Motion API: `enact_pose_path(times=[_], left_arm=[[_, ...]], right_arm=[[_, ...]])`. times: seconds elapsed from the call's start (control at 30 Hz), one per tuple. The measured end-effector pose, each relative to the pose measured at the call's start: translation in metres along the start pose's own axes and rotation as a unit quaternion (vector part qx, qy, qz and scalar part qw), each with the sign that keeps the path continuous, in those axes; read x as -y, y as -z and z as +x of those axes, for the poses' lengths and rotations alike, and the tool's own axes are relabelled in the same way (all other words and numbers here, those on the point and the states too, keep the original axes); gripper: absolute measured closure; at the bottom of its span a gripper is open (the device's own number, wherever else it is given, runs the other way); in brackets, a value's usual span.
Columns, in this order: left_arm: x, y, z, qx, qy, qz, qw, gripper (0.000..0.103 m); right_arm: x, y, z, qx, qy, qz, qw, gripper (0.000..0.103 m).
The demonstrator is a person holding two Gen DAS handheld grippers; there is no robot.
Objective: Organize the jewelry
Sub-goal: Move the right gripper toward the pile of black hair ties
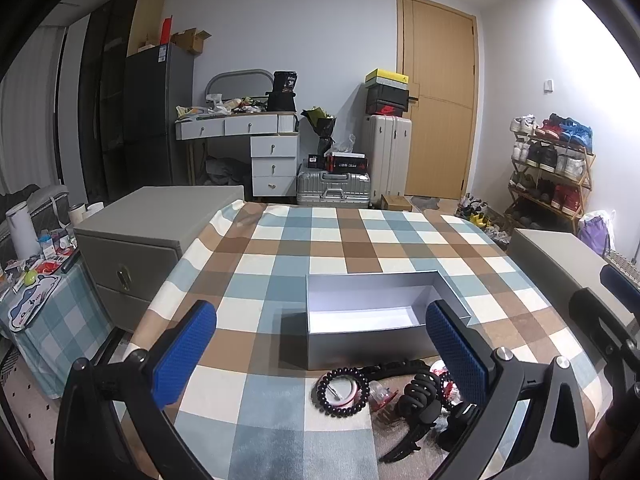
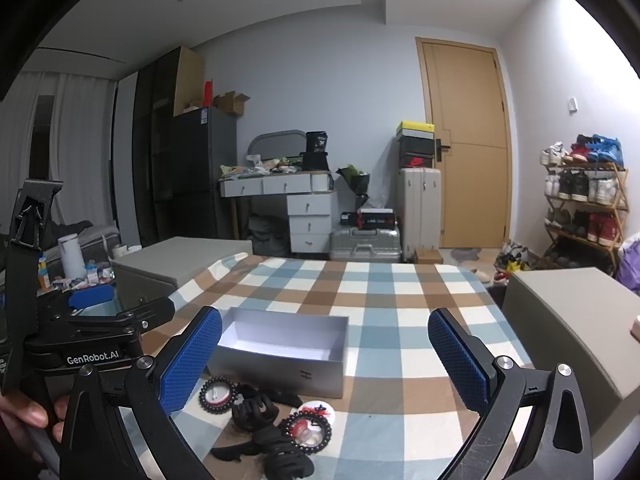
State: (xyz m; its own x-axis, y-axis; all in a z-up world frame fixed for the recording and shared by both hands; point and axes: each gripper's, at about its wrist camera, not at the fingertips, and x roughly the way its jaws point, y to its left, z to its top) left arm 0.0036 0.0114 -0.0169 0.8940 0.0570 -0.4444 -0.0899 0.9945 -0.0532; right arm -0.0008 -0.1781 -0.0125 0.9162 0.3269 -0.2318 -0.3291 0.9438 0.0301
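Observation:
An open, empty grey box [image 1: 372, 312] [image 2: 280, 354] stands on the checked tablecloth. In front of it lies a small heap of jewelry: a black bead bracelet [image 1: 343, 391] [image 2: 218, 394] around a round badge, black hair claws [image 1: 418, 400] [image 2: 256, 408], a second bead bracelet [image 2: 307, 432] and red-and-clear pieces. My left gripper [image 1: 320, 352] hovers open above the near table, with the heap by its right finger. My right gripper [image 2: 324, 360] is also open, with the heap low and to its left. Neither holds anything.
Grey cabinets [image 1: 152, 236] [image 2: 568, 328] flank the table [image 1: 360, 240] on both sides. A hand [image 2: 28, 412] grips the left tool at the right wrist view's left edge. A cluttered side table [image 1: 36, 272], suitcases [image 1: 334, 188], a shoe rack [image 1: 552, 168] and a door stand beyond.

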Motion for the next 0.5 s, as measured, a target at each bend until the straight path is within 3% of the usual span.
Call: enact_pose_path(times=[0.23, 0.5], left_arm=[[0.0, 0.004, 0.004, -0.006, -0.005, 0.003, 1.0, 0.001], [-0.006, 0.016, 0.012, -0.026, -0.009, 0.006, 0.9996, 0.001]], right_arm=[[0.002, 0.012, 0.009, -0.02, -0.022, -0.014, 0.999, 0.0], [0.004, 0.053, 0.036, -0.098, -0.106, 0.031, 0.989, 0.0]])
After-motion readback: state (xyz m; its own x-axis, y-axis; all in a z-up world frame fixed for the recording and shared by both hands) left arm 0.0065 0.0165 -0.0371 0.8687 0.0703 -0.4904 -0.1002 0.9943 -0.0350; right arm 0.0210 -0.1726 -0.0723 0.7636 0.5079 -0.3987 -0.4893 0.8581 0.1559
